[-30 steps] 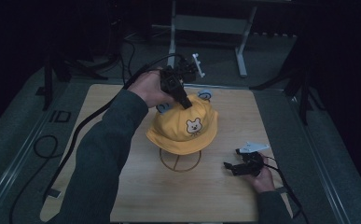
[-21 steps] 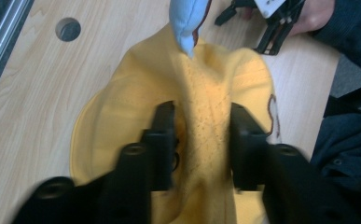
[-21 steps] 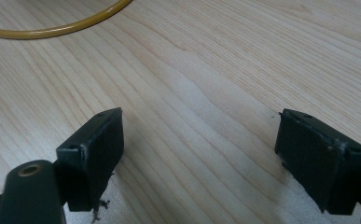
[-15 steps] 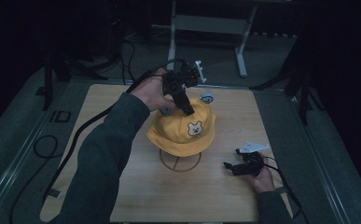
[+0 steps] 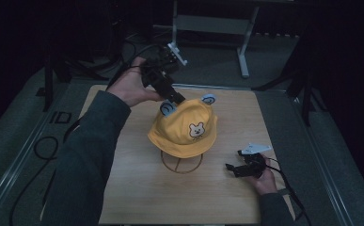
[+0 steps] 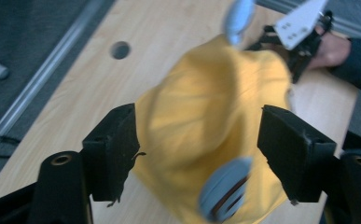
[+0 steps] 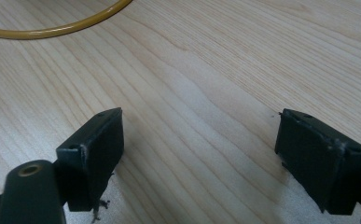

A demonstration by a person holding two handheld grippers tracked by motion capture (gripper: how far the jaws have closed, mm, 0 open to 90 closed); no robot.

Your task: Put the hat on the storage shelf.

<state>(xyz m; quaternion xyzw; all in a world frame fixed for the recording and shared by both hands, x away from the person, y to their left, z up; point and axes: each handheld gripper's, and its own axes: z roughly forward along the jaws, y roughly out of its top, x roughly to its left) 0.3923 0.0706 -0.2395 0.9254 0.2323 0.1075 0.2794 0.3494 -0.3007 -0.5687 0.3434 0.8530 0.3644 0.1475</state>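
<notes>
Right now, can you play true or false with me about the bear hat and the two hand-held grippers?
1. The yellow hat sits on a wire stand. True.
2. The hat has a bear face on its front. True.
3. The right hand-held gripper is pinching the hat's brim. False: it rests on the wooden table, off to the hat's side, with its jaws open and nothing between them.
4. The left hand-held gripper is at the top of the hat, near its blue ears. True.
5. The left hand-held gripper's jaws are shut tight. False: the left gripper view shows them wide apart with the hat between them.
</notes>
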